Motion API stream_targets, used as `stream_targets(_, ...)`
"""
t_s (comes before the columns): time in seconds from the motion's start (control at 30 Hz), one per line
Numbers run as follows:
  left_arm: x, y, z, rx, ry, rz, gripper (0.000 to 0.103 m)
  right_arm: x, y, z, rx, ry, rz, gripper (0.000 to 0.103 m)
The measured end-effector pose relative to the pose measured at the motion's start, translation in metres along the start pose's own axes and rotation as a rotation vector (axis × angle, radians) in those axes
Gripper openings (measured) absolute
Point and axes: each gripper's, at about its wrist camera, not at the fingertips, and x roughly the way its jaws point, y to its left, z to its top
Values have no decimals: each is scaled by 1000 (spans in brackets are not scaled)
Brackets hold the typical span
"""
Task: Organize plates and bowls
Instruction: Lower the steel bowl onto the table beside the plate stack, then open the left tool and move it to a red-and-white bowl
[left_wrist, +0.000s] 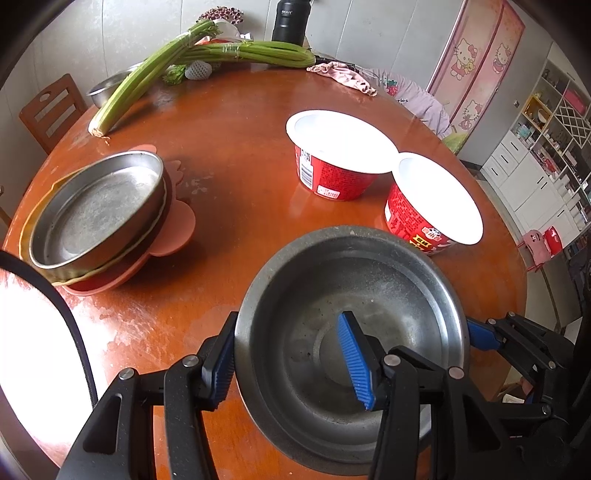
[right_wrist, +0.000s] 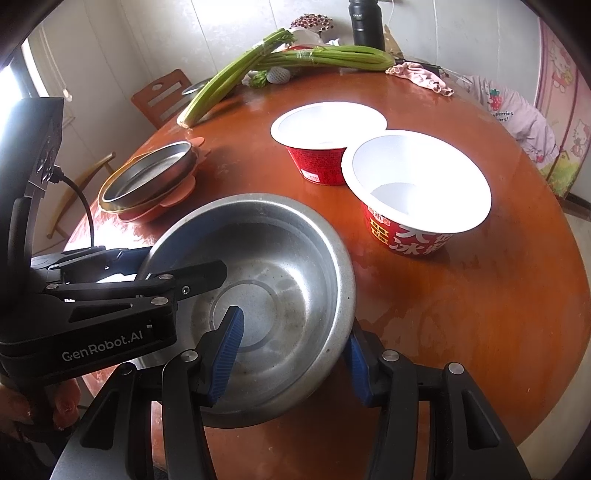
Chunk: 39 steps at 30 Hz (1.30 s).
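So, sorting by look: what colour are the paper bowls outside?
Red with print, white inside; the nearer paper bowl shows best in the right wrist view.

Occluded and cropped areas

Steel bowl (left_wrist: 388, 295) near rim hidden behind left claw (left_wrist: 293, 363). Pink plate (left_wrist: 173, 229) mostly covered by stacked dishes. Black bottle (right_wrist: 365, 22) cropped at far edge. Shelf contents unreadable.

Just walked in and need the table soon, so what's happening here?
A person is tidying dishes with two handheld grippers. Both the left gripper and right gripper straddle opposite rims of one steel bowl, one finger inside and one outside. A metal pan sits stacked on plates, and two red paper bowls stand apart on the table.
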Motion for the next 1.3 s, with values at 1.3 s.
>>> stream_targets(1.3,-9,-50,76,98,-60,-75,62,-50,-84,50,128,-168,-88,55)
